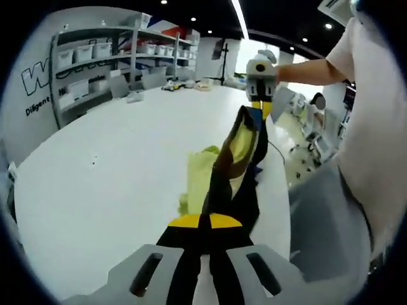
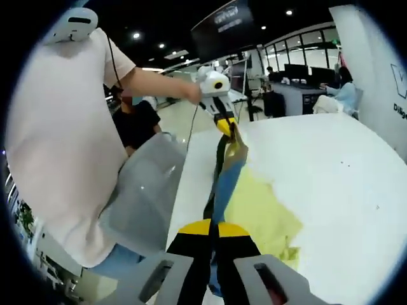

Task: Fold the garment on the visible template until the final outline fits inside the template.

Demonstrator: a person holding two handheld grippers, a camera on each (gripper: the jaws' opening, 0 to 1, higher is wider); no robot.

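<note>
Above the white table (image 1: 108,184), the garment (image 1: 238,159) hangs stretched between both grippers, lifted off the surface. In the left gripper view its long axis runs from the left gripper (image 1: 205,236) at 6 o'clock up toward 1 o'clock, where the right gripper (image 1: 261,107) pinches the far end. It shows as a narrow, bunched band, dark on the outside with yellow lining and a blue edge. The left gripper's jaws are clenched on the near end, the cloth coming out between the yellow-tipped pads.

In the right gripper view the same band runs from the right gripper (image 2: 212,238) at 6 o'clock almost straight up to 12 o'clock, ending at the left gripper (image 2: 224,124), which is clamped on that end. The right gripper's jaws are closed on the garment (image 2: 224,178) too.

Under the band lies a pale yellow sheet (image 2: 261,213), flat on the table (image 2: 343,178); I cannot tell whether it is the template or a hanging part of the garment. In the left gripper view it (image 1: 198,175) sits at about 9 o'clock of the band, partly behind it.

A person in a light shirt (image 2: 57,140) stands at the table's edge, at 9 o'clock in the right gripper view.

Shelves (image 1: 102,57) holding white bins stand beyond the table at 11 o'clock in the left gripper view; what the bins contain cannot be seen.
</note>
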